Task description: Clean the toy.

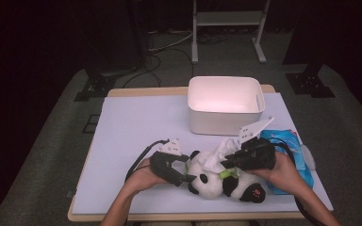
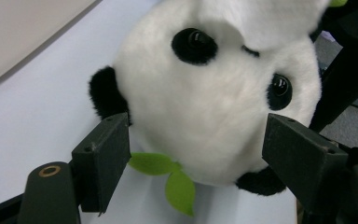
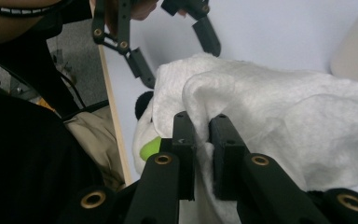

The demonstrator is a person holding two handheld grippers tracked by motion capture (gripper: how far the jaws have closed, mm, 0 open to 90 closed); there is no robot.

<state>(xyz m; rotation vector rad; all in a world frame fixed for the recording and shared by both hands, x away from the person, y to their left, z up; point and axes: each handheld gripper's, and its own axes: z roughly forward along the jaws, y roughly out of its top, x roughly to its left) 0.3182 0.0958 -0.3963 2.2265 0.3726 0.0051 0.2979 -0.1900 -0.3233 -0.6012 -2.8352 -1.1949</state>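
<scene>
Lying on its side along the table's near edge, the panda (image 1: 217,181) has its head between the left gripper (image 1: 185,169)'s open jaws, seemingly untouched. Directly above its body, the right gripper (image 3: 202,140) pinches the white wipe (image 3: 279,107).

plush panda (image 1: 212,181) — lying near table's front edge | white wipe (image 1: 217,155) — crumpled, draped over it
</scene>
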